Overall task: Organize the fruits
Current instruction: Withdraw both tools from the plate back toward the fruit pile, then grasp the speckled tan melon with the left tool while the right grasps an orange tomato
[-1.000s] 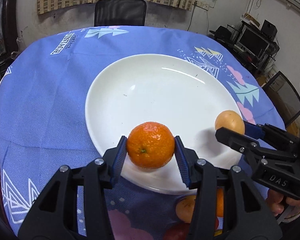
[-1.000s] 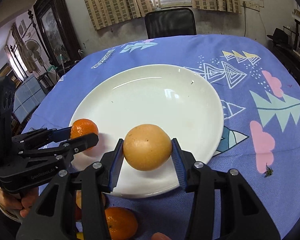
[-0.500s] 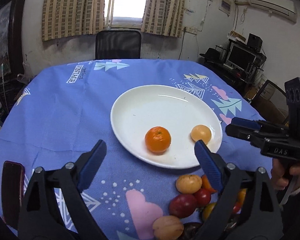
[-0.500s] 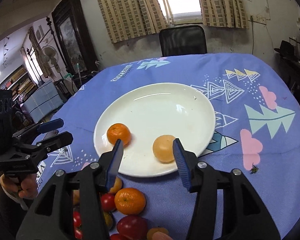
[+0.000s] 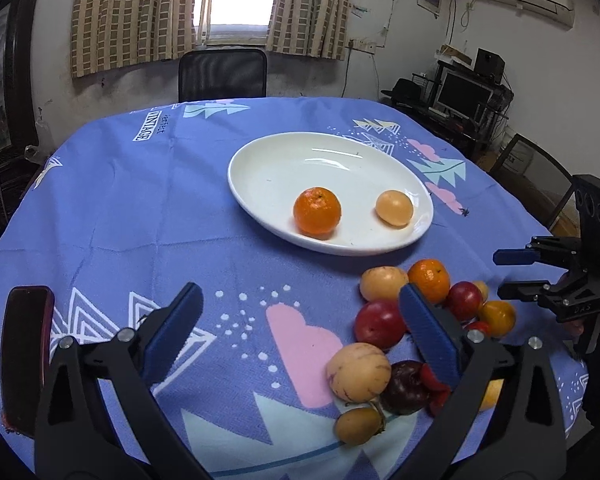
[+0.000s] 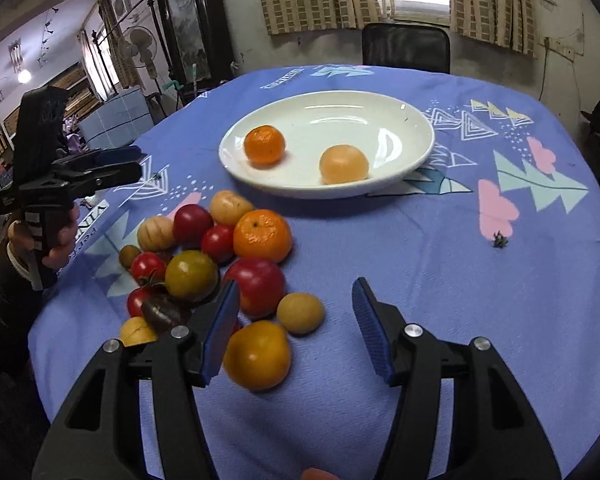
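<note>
A white plate [image 5: 260, 152] [image 6: 340, 108] sits mid-table and holds an orange mandarin [image 5: 317, 211] [image 6: 264, 145] and a pale yellow fruit [image 5: 394, 208] [image 6: 343, 164]. A pile of mixed fruits [image 5: 380, 324] [image 6: 262, 234] lies on the blue cloth nearer than the plate. My left gripper [image 5: 300, 290] [image 6: 136, 164] is open and holds nothing, left of the pile. My right gripper [image 6: 296, 284] [image 5: 508, 274] is open and holds nothing. Its left finger stands over the pile's near edge, beside a yellow-orange fruit [image 6: 257, 354].
A dark red phone [image 5: 24, 356] lies at the table's near left edge. A black chair [image 5: 223, 74] [image 6: 405, 48] stands behind the far side. A small dark speck [image 6: 500, 240] lies on the cloth at the right. A computer desk [image 5: 464, 92] stands off to the right.
Both grippers let go of their fruits on the plate, opened wide and drew back toward the near edge. The mandarin and yellow fruit stay on the plate, and the pile has come into view.
</note>
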